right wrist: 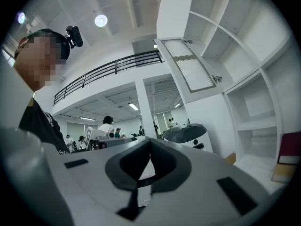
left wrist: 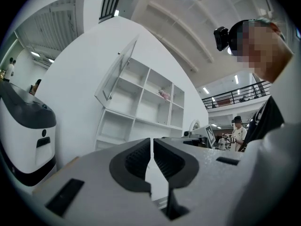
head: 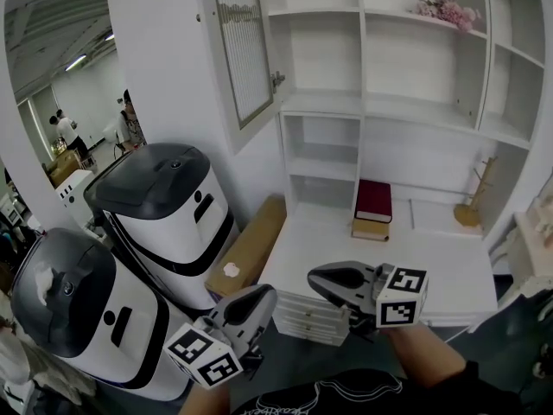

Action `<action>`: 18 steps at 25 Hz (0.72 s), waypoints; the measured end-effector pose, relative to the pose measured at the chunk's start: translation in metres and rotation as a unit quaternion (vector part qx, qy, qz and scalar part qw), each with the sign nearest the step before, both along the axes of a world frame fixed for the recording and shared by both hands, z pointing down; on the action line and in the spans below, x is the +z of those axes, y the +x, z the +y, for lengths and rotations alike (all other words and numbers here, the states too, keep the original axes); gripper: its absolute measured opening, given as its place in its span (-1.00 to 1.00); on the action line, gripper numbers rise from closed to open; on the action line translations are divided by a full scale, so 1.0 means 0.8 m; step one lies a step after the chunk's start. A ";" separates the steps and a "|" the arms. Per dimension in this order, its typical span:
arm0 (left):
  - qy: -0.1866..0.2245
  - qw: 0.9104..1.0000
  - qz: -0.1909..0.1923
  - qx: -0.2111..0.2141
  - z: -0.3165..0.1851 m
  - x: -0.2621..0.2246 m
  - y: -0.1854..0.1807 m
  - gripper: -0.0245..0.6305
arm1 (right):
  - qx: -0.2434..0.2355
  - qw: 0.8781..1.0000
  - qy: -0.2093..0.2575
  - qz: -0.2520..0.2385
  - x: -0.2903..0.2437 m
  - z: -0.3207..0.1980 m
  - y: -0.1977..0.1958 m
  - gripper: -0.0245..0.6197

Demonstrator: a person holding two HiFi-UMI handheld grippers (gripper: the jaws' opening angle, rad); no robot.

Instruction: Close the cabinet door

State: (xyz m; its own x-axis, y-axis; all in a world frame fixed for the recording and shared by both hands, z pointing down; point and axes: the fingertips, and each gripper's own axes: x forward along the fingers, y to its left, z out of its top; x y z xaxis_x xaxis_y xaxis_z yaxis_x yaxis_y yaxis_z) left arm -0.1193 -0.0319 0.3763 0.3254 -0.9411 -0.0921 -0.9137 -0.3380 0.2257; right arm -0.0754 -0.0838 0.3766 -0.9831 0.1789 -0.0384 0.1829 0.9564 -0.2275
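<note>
**Inspector:** Report the left side of the head view.

**Technician:** A white rounded machine with a dark grey lid (head: 73, 318) stands at the lower left; a second machine of the same build (head: 164, 210) stands behind it; a long brown cardboard box (head: 252, 247) lies between that second machine and the white desk (head: 449, 275).

**Inspector:** Location of the task item?

**Technician:** The white-framed cabinet door with a ribbed glass panel (head: 243, 48) hangs at the upper left compartment of the white shelving cabinet (head: 321, 145); it is open, swung outward, with its panel standing away from the shelves; neither gripper touches it; both are well below it.

**Inspector:** Gripper status?

**Technician:** The left gripper (head: 266, 296), grey with a square-marker cube, is at lower centre; its jaws are clenched together with nothing between them; the right gripper (head: 316, 277) is just beside it, to the right; its jaws are likewise pressed together and empty; both are held near the front of the desk.

**Inspector:** Contents further right?

**Technician:** A dark red hardcover book (head: 373, 201) sits at the back of the desk, touching a tan book (head: 370, 229) at its nearer edge; a small branched wooden stand (head: 473, 204) stands to the right of both; a bunch of pink flowers (head: 446, 9) rests on the top shelf.
</note>
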 end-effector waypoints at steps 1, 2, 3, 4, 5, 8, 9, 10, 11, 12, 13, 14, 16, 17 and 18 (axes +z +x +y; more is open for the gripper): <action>0.002 1.000 0.000 0.003 -0.003 -0.003 -0.004 -0.90 | 0.002 1.000 0.000 -0.001 -0.002 -0.005 -0.002 -0.90; 0.005 1.000 0.001 0.005 -0.006 -0.007 -0.009 -0.90 | 0.006 1.000 0.001 -0.001 -0.004 -0.010 -0.004 -0.90; 0.009 1.000 0.003 0.005 -0.009 -0.012 -0.016 -0.90 | 0.010 1.000 0.001 -0.002 -0.005 -0.015 -0.006 -0.90; 0.013 1.000 0.004 0.004 -0.014 -0.017 -0.024 -0.90 | 0.014 1.000 0.000 -0.004 -0.007 -0.021 -0.009 -0.90; 0.019 1.000 0.004 0.004 -0.018 -0.023 -0.034 -0.88 | 0.018 1.000 -0.001 -0.007 -0.010 -0.027 -0.014 -0.90; 0.037 0.999 -0.002 0.017 -0.035 -0.043 -0.063 -0.77 | 0.024 1.000 -0.009 -0.013 -0.015 -0.045 -0.031 -0.90; 0.046 0.999 -0.004 0.024 -0.041 -0.051 -0.074 -0.74 | 0.027 0.999 -0.012 -0.014 -0.016 -0.051 -0.037 -0.90; 0.056 0.998 -0.005 0.031 -0.047 -0.061 -0.086 -0.71 | 0.031 0.999 -0.013 -0.015 -0.017 -0.058 -0.044 -0.90; 0.067 0.997 -0.003 0.036 -0.053 -0.073 -0.099 -0.68 | 0.035 0.999 -0.013 -0.015 -0.019 -0.066 -0.052 -0.90; 0.079 0.996 -0.001 0.042 -0.061 -0.086 -0.112 -0.64 | 0.041 0.999 -0.011 -0.014 -0.021 -0.075 -0.059 -0.90; 0.089 0.995 0.000 0.047 -0.069 -0.098 -0.125 -0.61 | 0.049 0.999 -0.007 -0.012 -0.023 -0.086 -0.066 -0.90; 0.097 0.994 -0.002 0.052 -0.078 -0.109 -0.137 -0.58 | 0.060 0.998 -0.001 -0.008 -0.025 -0.098 -0.072 -0.90; 0.102 0.993 -0.014 0.059 -0.099 -0.125 -0.158 -0.51 | 0.083 0.997 0.009 -0.003 -0.030 -0.121 -0.084 -0.90; 0.103 0.992 -0.020 0.064 -0.108 -0.133 -0.167 -0.46 | 0.090 0.996 0.011 -0.005 -0.035 -0.130 -0.090 -0.90; 0.107 0.991 -0.024 0.071 -0.117 -0.142 -0.176 -0.43 | 0.093 0.996 0.014 -0.009 -0.041 -0.135 -0.096 -0.90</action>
